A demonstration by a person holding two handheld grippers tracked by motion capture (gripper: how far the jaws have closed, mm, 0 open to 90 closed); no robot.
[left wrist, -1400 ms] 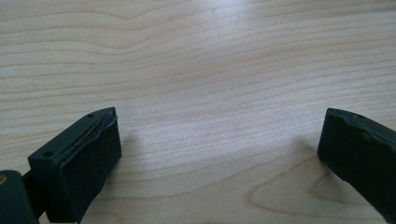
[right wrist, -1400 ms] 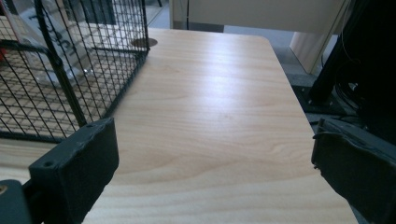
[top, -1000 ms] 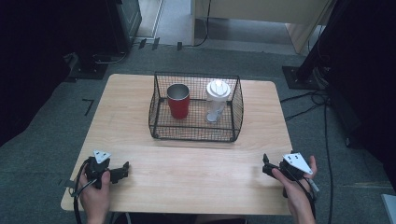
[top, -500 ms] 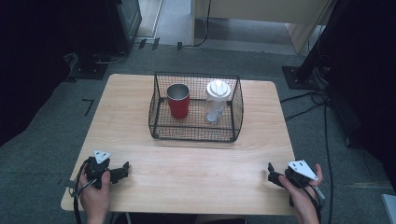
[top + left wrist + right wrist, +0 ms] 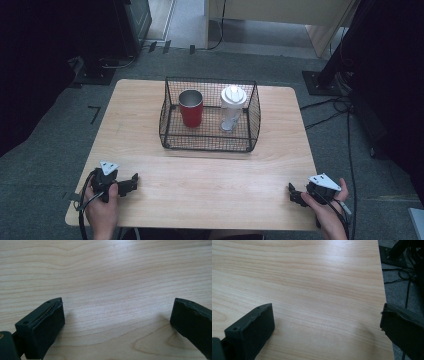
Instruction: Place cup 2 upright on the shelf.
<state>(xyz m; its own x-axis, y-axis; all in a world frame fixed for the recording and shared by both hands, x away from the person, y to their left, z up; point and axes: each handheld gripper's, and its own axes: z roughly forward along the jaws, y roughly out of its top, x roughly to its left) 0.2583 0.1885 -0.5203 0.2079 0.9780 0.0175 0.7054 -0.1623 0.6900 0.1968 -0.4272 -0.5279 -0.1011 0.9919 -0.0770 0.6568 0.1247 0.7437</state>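
Resting low at the near edge of the table (image 5: 150, 120), both grippers are seen idle — the left gripper (image 5: 131, 183) at the near-left corner, the right gripper (image 5: 292, 193) at the near-right corner. In each gripper view the jaws stand wide apart with bare wood between them; nothing is grasped by either.

Well ahead of both claws, at mid-table, a wire basket (image 5: 210, 145) is noted. Inside it a red cup (image 5: 191, 108) stands upright, forward and to the right of the left claw; a white lidded bottle (image 5: 232, 107) stands upright beside it, forward and to the left of the right claw. The two are near but apart.

Step judged: start position, no approach begun. Next move would call for a lift clear of the table, a reach forward over the basket rim, and a descent from above — side entry is blocked by the mesh.
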